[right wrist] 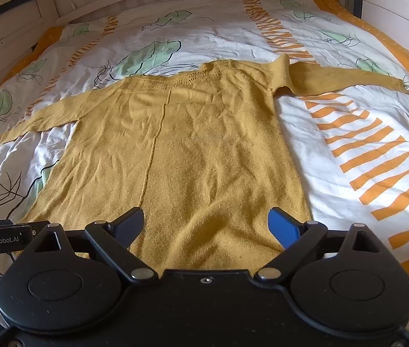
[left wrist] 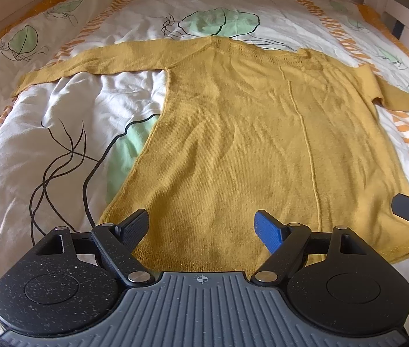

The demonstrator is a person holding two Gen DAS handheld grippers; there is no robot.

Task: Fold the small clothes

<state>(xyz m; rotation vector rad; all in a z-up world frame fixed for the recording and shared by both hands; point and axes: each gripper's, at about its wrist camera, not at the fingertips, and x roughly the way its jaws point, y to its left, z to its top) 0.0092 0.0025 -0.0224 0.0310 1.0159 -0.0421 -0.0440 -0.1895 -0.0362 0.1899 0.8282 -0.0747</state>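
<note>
Yellow sweater (left wrist: 262, 133) flat (tongs (left wrist: 201, 230) agape).

I read just one text: "GenRobot.AI", white letters on the black body of my left claw (right wrist: 1, 238), seen at the left edge of the right wrist view. Nothing legible in the left wrist view.

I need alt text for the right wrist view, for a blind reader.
A mustard-yellow knitted sweater lies flat, sleeves spread, on a white duvet printed with green leaves and orange stripes. The open right gripper hovers over its hem, holding nothing.
</note>
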